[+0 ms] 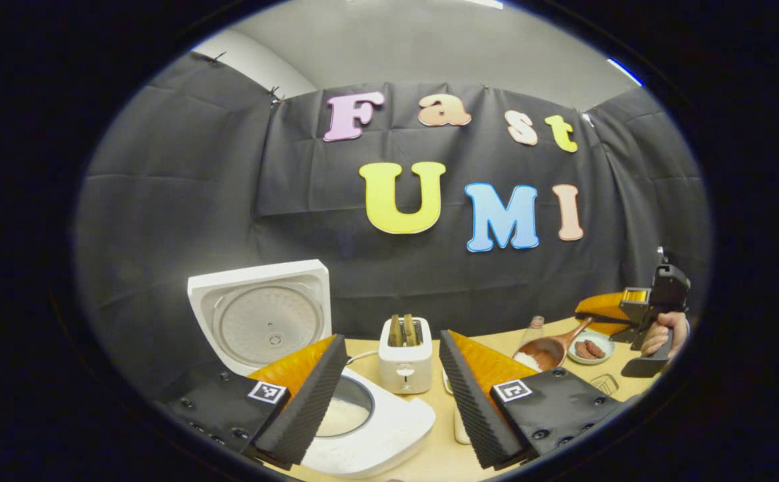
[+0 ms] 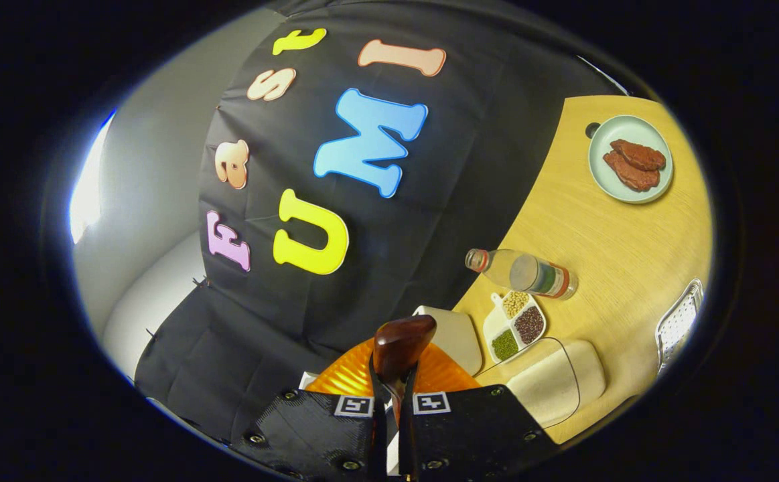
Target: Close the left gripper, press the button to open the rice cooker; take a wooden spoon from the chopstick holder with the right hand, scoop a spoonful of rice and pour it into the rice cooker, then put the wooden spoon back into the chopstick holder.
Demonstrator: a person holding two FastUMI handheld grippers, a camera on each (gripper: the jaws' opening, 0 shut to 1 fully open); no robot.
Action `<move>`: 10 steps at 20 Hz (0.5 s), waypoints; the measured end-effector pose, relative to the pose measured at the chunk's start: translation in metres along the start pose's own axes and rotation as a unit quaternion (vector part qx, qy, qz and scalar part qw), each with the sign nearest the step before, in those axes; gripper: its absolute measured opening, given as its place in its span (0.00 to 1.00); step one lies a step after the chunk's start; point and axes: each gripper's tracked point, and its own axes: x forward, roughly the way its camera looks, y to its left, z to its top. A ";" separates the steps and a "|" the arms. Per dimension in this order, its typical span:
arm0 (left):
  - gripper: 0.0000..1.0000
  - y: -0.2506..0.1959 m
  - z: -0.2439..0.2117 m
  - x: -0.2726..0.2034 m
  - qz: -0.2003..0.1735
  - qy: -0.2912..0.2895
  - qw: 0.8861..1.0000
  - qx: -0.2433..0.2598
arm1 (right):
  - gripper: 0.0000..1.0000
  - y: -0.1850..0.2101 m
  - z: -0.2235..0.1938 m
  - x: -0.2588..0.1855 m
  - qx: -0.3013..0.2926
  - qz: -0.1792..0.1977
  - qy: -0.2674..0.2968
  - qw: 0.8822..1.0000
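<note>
Right gripper (image 2: pixel 392 402) clamped on wooden spoon (image 2: pixel 399 345), left gripper (image 1: pixel 392 388) apart, wooden table (image 2: pixel 617 248), black cloth wall (image 1: pixel 181 201)

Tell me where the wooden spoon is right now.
In the left gripper view the wooden spoon is at right, held by the right gripper, its rice-loaded bowl hanging near the glass bottle and the plate of meat.

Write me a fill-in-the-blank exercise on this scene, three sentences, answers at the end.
1. The rice cooker stands with its lid ____.
2. The right tool is shut on the handle of the wooden ____.
3. In the left gripper view, slices stand in the slots of the ____ behind the rice cooker.

Missing words: open; spoon; toaster
</note>
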 end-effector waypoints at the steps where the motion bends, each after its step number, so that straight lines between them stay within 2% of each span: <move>1: 0.96 -0.001 0.000 -0.003 -0.002 -0.001 1.000 0.005 | 0.07 0.009 -0.002 -0.001 -0.001 0.007 0.001 1.000; 10: 0.96 0.018 -0.002 -0.026 -0.005 -0.015 1.000 0.023 | 0.07 0.068 -0.031 0.014 -0.010 0.053 0.027 0.998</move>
